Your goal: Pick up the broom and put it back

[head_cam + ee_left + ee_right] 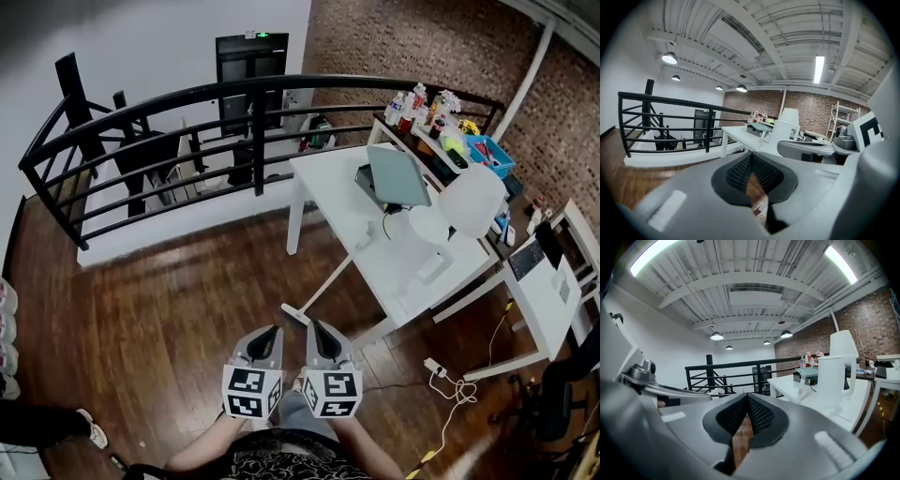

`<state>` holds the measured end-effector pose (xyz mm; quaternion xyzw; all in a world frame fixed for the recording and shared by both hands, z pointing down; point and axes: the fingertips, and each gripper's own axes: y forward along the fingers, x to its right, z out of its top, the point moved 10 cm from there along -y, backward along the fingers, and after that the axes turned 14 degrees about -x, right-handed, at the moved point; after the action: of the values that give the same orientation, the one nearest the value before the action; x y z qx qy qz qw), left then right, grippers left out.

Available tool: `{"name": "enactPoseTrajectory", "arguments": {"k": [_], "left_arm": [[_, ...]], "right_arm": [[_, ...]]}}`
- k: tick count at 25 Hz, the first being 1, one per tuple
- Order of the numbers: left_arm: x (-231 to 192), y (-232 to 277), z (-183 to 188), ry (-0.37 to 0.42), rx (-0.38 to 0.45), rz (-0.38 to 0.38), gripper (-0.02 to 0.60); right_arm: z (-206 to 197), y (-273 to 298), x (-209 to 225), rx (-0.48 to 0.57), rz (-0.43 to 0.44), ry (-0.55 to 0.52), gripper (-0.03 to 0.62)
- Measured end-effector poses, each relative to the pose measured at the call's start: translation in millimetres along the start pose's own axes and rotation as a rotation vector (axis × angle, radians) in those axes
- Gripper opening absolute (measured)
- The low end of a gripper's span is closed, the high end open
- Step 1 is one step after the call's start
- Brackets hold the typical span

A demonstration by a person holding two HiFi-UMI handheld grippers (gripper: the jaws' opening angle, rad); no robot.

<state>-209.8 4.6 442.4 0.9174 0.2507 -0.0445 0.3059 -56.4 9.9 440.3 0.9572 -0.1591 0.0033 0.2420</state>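
Head view: broom (328,284) by table (328,187); gripper views: jaws together.

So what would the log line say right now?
left gripper: shut, empty | right gripper: shut, empty | broom: leaning against white table

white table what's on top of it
A grey-green device, a black cable and a white jug. The tabletop behind device and jug is covered.

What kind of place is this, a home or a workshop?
Probably a loft-style office or lab on a mezzanine: a curved black metal railing, a red brick wall, and a white desk cluttered with gear.
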Motion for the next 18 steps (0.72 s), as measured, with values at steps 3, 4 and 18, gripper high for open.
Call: {"name": "enactPoseTrajectory", "arguments": {"k": [3,4,18], "left_arm": [[-0.6,-16.6,-7.4,0.006,0.008,-0.003,0.005],[-1.5,-20.9,-9.6,0.007,0.009,-0.002,0.005],[-4.8,-47.5,-24.2,0.026,0.026,0.005,0.005]], "right_arm": [[-6.3,-7.6,-11.9,0.002,0.007,0.015,0.0],[-8.2,-9.5,-15.5,0.003,0.009,0.02,0.0],[-19.0,-23.9,-44.6,0.01,0.028,0.013,0.0]]}}
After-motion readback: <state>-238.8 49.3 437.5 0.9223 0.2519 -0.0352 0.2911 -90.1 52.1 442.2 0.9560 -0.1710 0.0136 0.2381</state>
